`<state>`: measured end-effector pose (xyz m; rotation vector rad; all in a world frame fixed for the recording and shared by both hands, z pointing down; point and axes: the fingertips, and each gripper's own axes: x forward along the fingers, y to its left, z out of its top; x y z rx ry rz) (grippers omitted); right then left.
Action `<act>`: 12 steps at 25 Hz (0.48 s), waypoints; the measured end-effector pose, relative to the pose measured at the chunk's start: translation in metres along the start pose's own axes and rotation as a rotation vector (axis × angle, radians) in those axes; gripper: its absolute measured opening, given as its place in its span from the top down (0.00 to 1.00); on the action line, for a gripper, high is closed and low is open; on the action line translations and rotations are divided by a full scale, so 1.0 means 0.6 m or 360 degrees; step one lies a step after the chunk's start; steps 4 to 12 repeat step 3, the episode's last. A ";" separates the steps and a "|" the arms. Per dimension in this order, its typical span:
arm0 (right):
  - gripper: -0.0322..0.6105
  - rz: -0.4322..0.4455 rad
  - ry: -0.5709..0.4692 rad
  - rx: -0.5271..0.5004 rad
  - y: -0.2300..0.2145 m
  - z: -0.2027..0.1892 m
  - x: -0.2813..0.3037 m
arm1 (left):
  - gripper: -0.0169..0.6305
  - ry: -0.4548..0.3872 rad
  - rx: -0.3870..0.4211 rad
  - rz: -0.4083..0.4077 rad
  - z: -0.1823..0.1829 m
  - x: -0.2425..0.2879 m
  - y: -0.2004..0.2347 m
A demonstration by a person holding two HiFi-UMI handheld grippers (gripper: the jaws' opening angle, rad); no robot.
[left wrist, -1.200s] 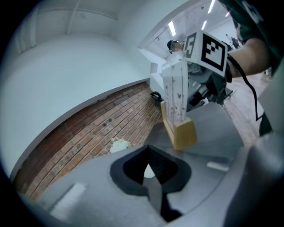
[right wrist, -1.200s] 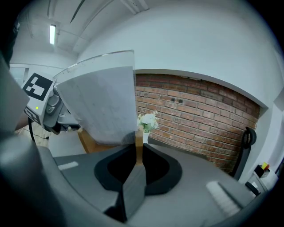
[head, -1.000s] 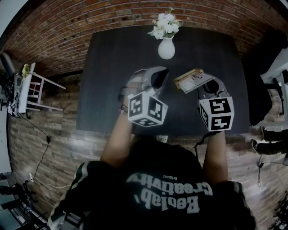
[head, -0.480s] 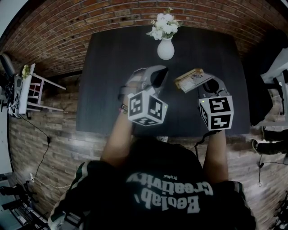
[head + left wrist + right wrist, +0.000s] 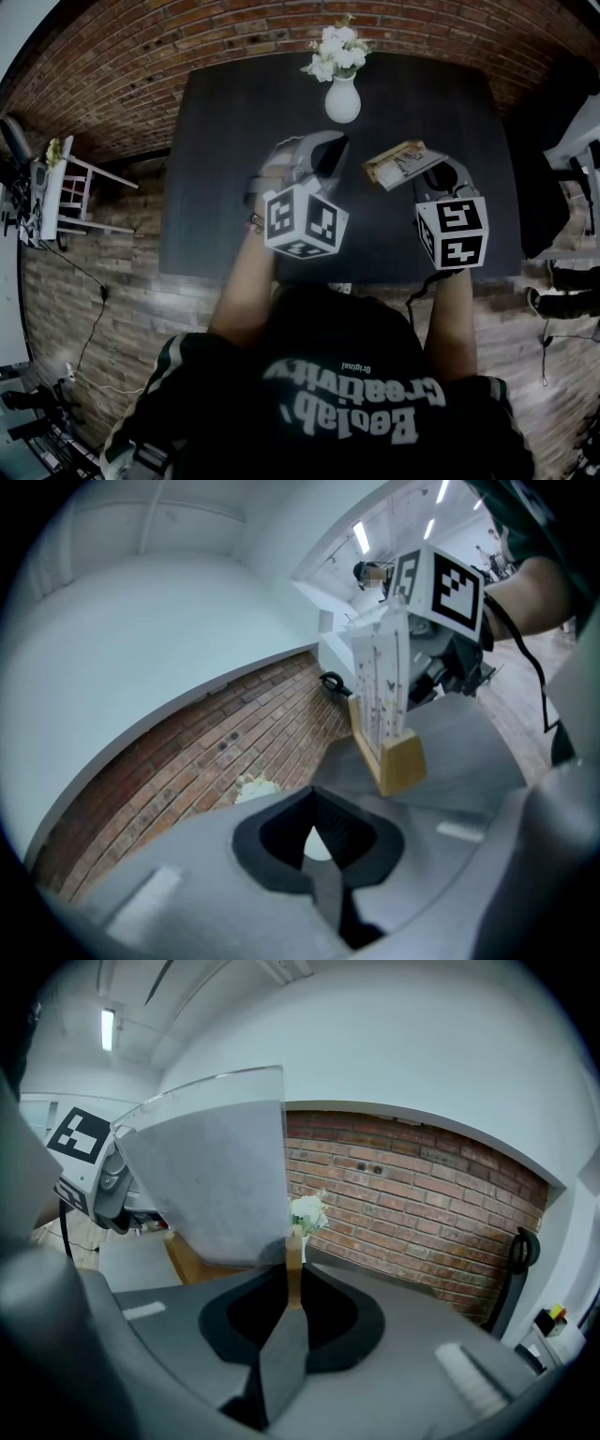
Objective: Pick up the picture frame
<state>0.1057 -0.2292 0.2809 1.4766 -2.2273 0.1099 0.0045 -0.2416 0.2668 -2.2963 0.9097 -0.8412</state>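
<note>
Right hand-held gripper (image 5: 429, 176) is clamped on the picture frame (image 5: 401, 162), centre-right of the head view, over the dark tabletop (image 5: 225, 187). In the right gripper view the jaws are pinched on the frame's thin wooden edge (image 5: 292, 1265), and the grey back panel fills the upper left of that view. In the left gripper view the frame (image 5: 386, 700) stands nearly upright in the upper middle, and its lower wooden corner looks clear of the tabletop, so it reads as lifted rather than resting, though I can't be fully sure of the gap. Left hand-held gripper (image 5: 323, 155) is just left of the frame and not touching it. In its own view the jaws (image 5: 317, 834) are drawn together at the tips with nothing between them, and only a sliver of the white vase shows through far behind. The vase (image 5: 342, 100) with flowers (image 5: 333, 47) stands at the top centre of the tabletop, apart from both grippers. Progress: grasp made and the lift looks done, so the pick-up is essentially complete. What's left, at most, is to carry it higher and keep it steady. The grip on one thin edge could let the frame swing.
</note>
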 end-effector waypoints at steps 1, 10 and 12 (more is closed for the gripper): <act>0.87 0.0000 -0.0001 0.0000 -0.001 0.000 -0.001 | 0.97 -0.0001 0.0001 -0.0001 0.002 0.000 0.000; 0.87 -0.0001 -0.0003 -0.0001 -0.003 0.000 -0.002 | 0.97 -0.0004 0.0003 -0.0003 0.005 0.002 -0.001; 0.87 -0.0001 -0.0003 -0.0001 -0.003 0.000 -0.002 | 0.97 -0.0004 0.0003 -0.0003 0.005 0.002 -0.001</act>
